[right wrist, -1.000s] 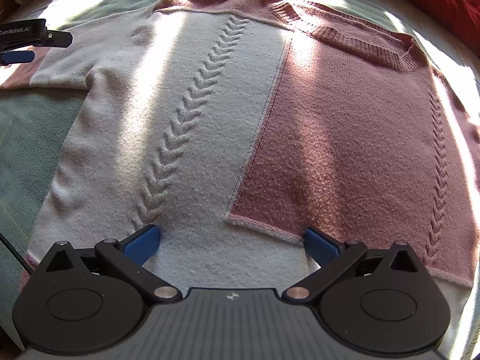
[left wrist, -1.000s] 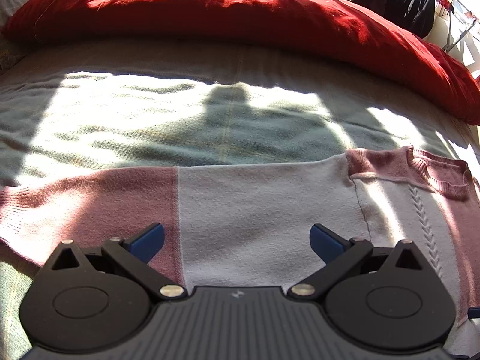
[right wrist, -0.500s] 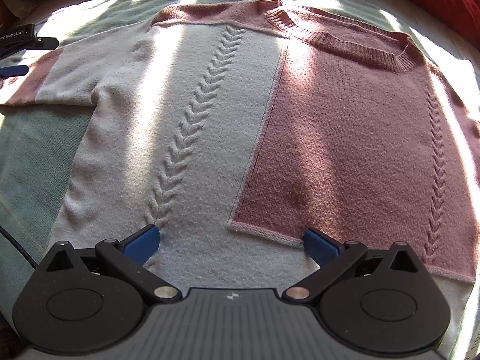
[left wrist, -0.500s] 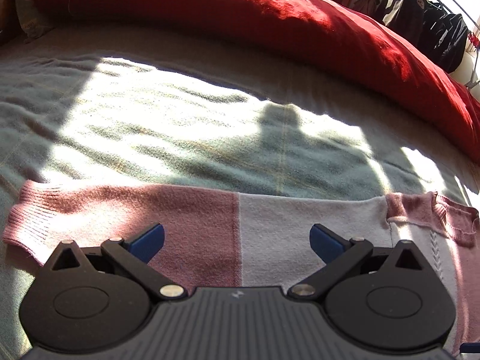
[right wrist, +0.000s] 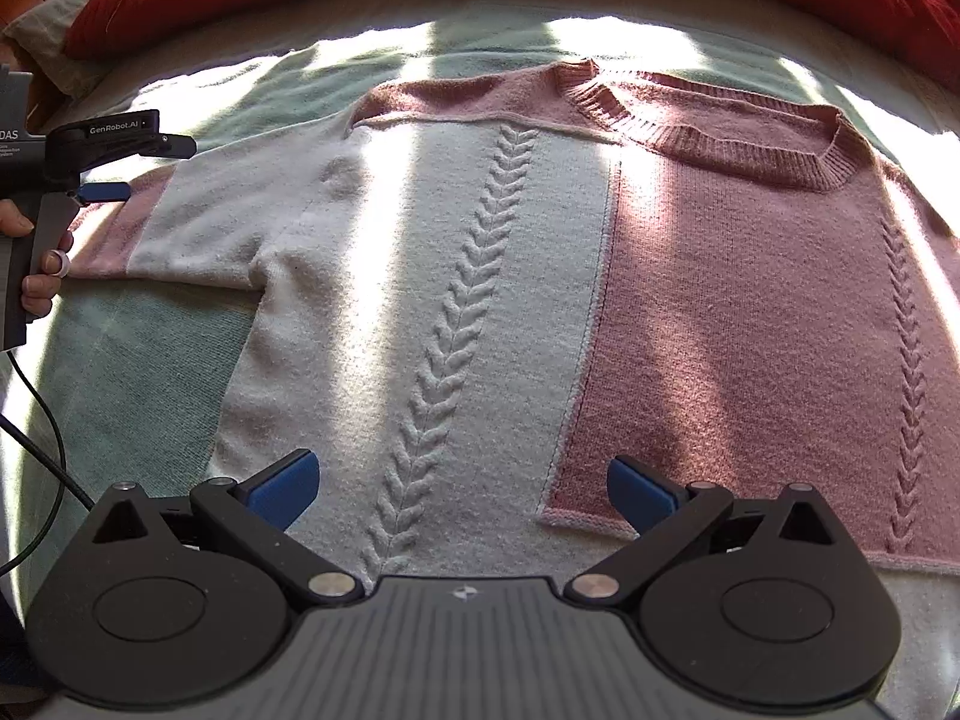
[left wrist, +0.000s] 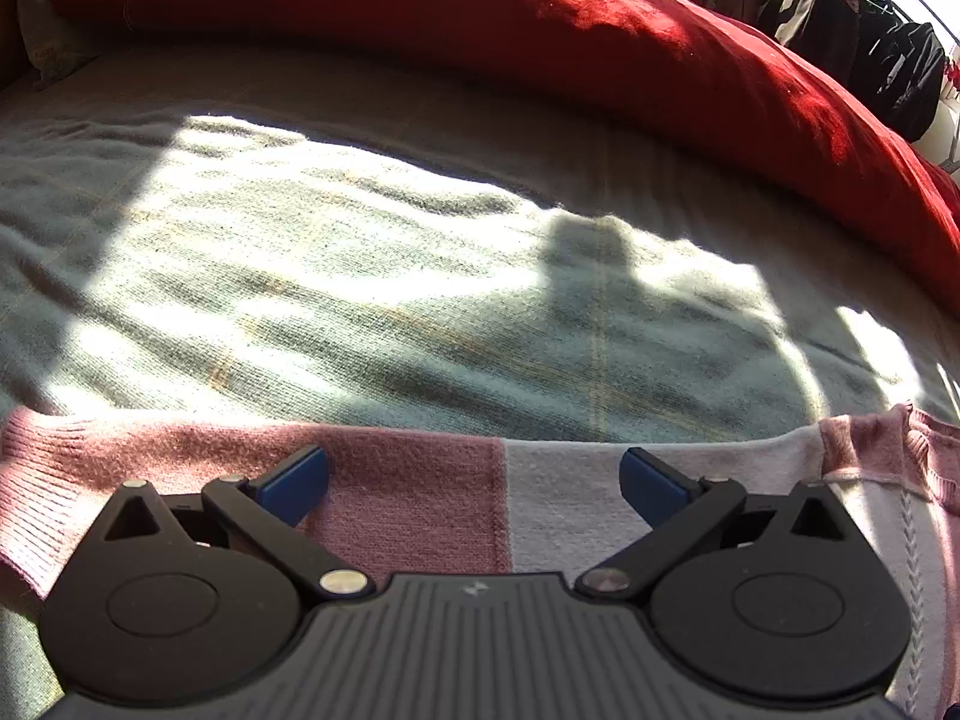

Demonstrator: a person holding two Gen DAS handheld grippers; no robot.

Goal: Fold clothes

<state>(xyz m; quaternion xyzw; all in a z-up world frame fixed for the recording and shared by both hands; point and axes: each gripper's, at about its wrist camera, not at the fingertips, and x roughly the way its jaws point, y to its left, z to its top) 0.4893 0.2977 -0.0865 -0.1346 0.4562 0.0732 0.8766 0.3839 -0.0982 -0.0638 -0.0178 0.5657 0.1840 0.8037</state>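
Lying flat: fuzzy pink/white cable-knit sweater (right wrist: 480,300) (ribbed collar), both grippers wide.

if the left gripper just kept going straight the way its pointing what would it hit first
Most likely the pink part of the sweater sleeve, which lies directly under and ahead of the open left gripper. Past its edge comes only the green blanket, then the red duvet. Height above the sleeve is unclear.

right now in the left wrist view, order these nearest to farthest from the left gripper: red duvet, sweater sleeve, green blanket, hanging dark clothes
1. Sweater sleeve, directly under the open left gripper.
2. Green blanket, just beyond the sleeve.
3. Red duvet, across the far side.
4. Hanging dark clothes, top right, behind the duvet.
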